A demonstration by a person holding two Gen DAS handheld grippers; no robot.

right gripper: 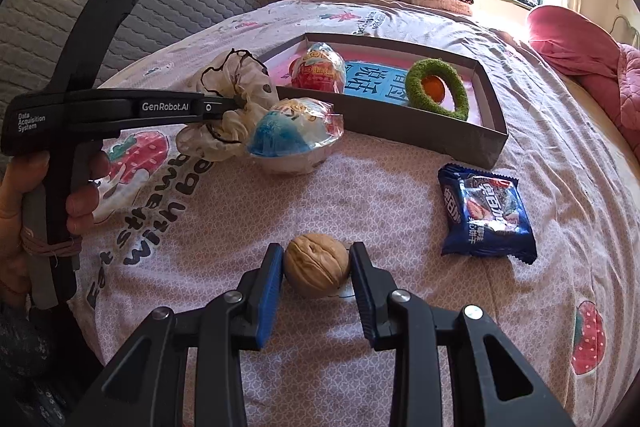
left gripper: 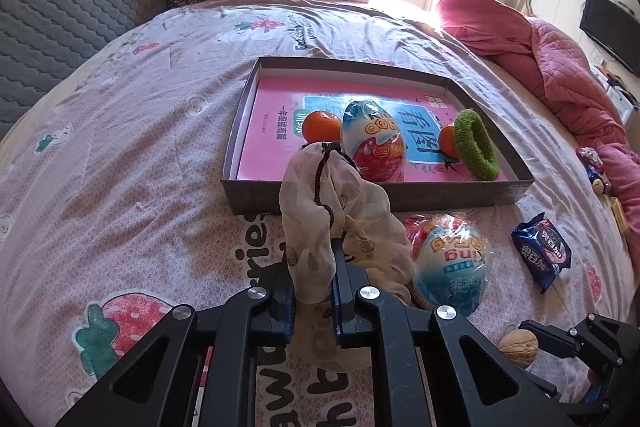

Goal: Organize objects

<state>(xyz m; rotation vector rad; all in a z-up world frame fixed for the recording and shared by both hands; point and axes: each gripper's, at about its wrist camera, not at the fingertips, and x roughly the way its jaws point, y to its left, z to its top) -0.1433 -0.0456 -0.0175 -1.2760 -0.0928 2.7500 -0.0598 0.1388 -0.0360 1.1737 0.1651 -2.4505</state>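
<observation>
Left fingers clamp the pouch just short of the box, right fingers bracket the walnut nearer still, where its round shell could squirt sideways if squeezed off-centre.

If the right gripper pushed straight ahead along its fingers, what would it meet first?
The walnut already sits between the right gripper's fingers, so it comes first. Beyond it lies bare bedsheet, then probably the wrapped toy egg before the box; depth is uncertain.
</observation>
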